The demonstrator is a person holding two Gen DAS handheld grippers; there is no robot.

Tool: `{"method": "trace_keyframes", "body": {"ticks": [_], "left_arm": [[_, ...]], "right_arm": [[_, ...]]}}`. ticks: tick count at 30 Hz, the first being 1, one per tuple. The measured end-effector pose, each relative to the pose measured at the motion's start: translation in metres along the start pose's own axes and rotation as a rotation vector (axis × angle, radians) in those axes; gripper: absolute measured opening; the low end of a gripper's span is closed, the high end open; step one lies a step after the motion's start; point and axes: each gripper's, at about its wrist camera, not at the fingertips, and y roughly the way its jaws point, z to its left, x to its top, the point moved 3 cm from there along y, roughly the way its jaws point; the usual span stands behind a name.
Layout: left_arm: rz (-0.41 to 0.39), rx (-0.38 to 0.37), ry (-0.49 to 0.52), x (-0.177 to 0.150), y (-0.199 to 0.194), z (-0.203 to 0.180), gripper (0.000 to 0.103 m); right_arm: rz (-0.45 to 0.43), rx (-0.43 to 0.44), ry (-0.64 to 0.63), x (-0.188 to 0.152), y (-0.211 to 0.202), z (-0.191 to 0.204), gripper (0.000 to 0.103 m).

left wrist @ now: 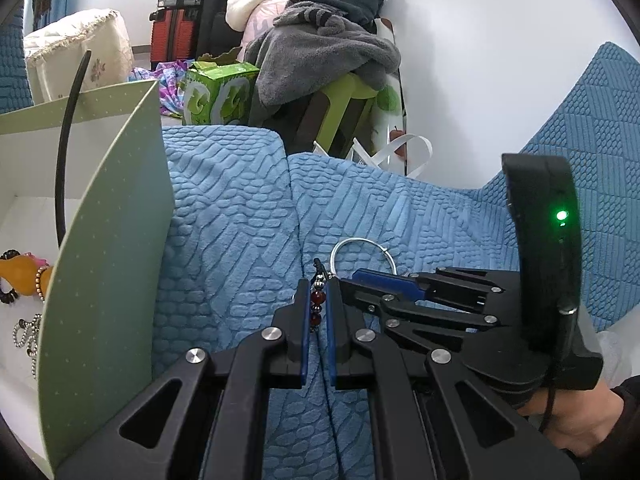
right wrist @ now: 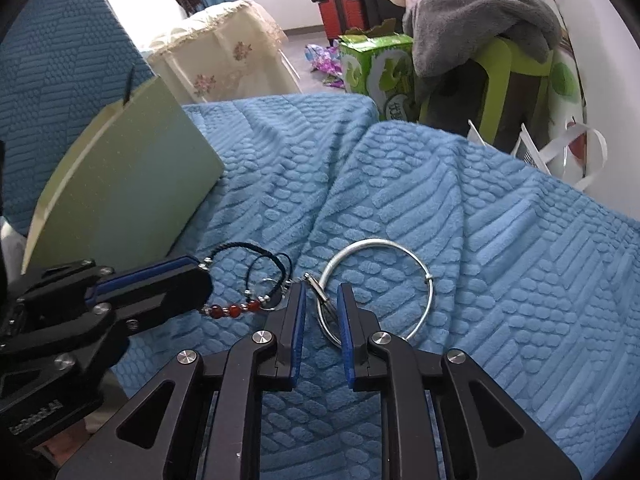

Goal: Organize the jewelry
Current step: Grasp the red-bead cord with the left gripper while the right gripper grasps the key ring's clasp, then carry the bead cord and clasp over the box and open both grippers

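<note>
A black cord bracelet with red beads (right wrist: 236, 309) lies on the blue sofa cover. My left gripper (left wrist: 318, 300) is shut on its beaded part (left wrist: 317, 307); it also shows in the right wrist view (right wrist: 200, 276). A silver bangle (right wrist: 376, 288) lies just right of the bracelet, also seen in the left wrist view (left wrist: 362, 245). My right gripper (right wrist: 322, 300) is open, its jaws on either side of the bangle's near left rim and clasp. The pale green box (left wrist: 104, 264) stands open at left, with beaded jewelry (left wrist: 24, 276) inside.
The blue textured sofa cover (right wrist: 460, 240) spans both views. Beyond the sofa edge are a green carton (right wrist: 376, 64), a green stool with grey clothes (right wrist: 480, 16), suitcases and a white bag (right wrist: 576, 148). A black cable (left wrist: 68, 148) hangs over the box.
</note>
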Motion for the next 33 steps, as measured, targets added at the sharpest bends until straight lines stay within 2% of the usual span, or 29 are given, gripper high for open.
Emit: {"method": "trace_keyframes", "body": {"ticks": [7, 11, 25, 28, 33], "left_arm": [[0.021, 0.002, 0.0, -0.001, 0.003, 0.001, 0.006], [0.016, 0.002, -0.001, -0.001, 0.002, 0.0, 0.006], [-0.012, -0.038, -0.001, 0.002, -0.015, -0.004, 0.006], [0.054, -0.057, -0.004, 0.001, -0.013, -0.008, 0.006], [0.025, -0.06, 0.022, 0.007, -0.029, -0.016, 0.006]], "right_arm": [[-0.003, 0.029, 0.061, -0.001, -0.001, -0.007, 0.009], [-0.012, -0.025, 0.003, -0.003, -0.006, 0.002, 0.005], [-0.118, -0.08, 0.071, -0.009, -0.052, 0.012, 0.003], [-0.129, -0.108, 0.087, -0.013, -0.062, 0.014, 0.003], [-0.157, -0.151, 0.134, -0.019, -0.086, 0.015, 0.003]]}}
